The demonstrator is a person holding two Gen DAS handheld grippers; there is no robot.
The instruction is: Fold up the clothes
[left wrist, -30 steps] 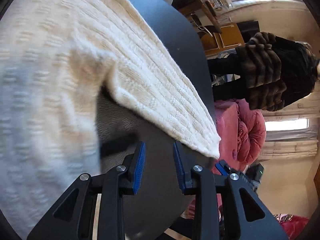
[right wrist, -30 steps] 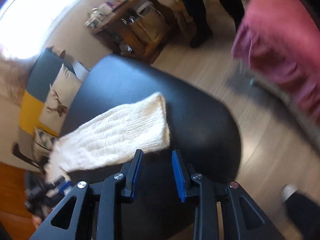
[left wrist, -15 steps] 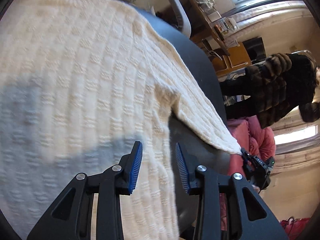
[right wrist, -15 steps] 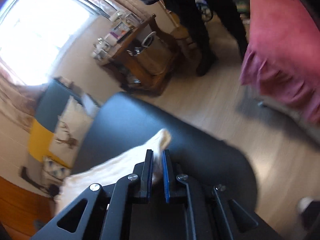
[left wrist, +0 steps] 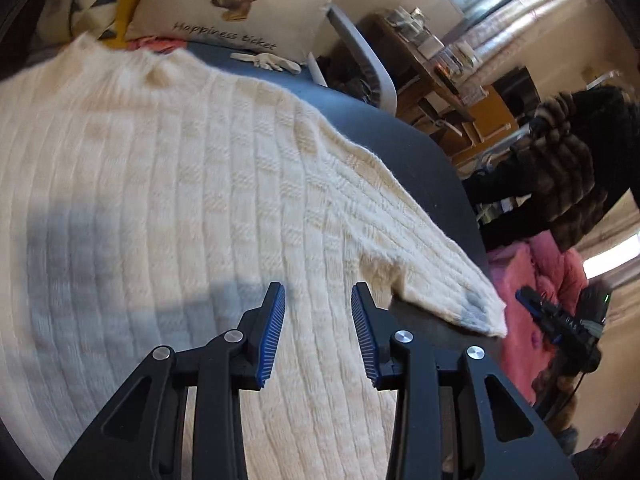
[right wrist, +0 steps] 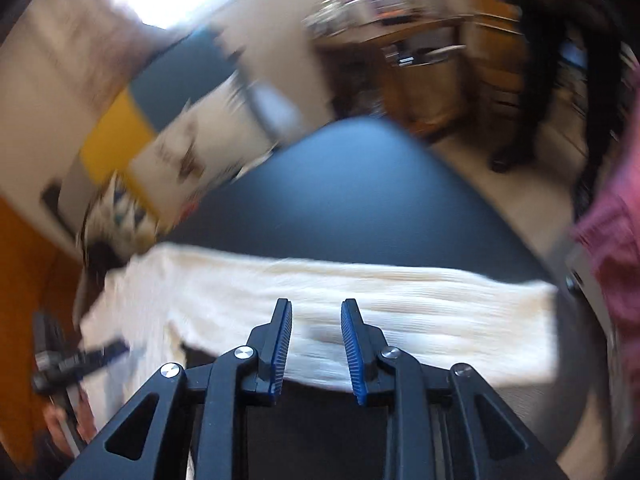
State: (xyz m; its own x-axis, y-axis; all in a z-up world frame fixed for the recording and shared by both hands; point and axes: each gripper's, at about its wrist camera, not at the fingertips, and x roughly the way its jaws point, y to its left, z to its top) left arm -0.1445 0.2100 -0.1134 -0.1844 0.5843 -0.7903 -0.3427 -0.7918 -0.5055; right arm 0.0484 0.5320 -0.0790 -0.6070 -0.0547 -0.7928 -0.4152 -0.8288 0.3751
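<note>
A cream knitted sweater (left wrist: 160,184) lies spread on the dark table (left wrist: 400,136). Its sleeve (left wrist: 420,248) runs out to the right, toward the table edge. My left gripper (left wrist: 318,292) hovers open over the sweater's body near the armpit, with nothing pinched. In the blurred right wrist view the same sleeve (right wrist: 400,300) stretches flat across the table (right wrist: 360,184). My right gripper (right wrist: 316,306) is above it, its jaws opening, and the knit lies below them, not clamped. Each gripper shows at the edge of the other's view: the right gripper (left wrist: 560,320) and the left gripper (right wrist: 76,356).
A deer-print cushion (left wrist: 240,0) and a yellow and blue sofa (right wrist: 116,128) stand behind the table. A white chair (left wrist: 368,64) and a wooden shelf unit (left wrist: 448,72) are beyond. A person in a dark fur-trimmed coat (left wrist: 568,168) stands by pink bedding (left wrist: 536,280).
Half a second ago the right gripper was shut on the sleeve's cuff. Now it stands apart over the sleeve, which lies straightened across the table. The left gripper has shifted over the sweater's body.
</note>
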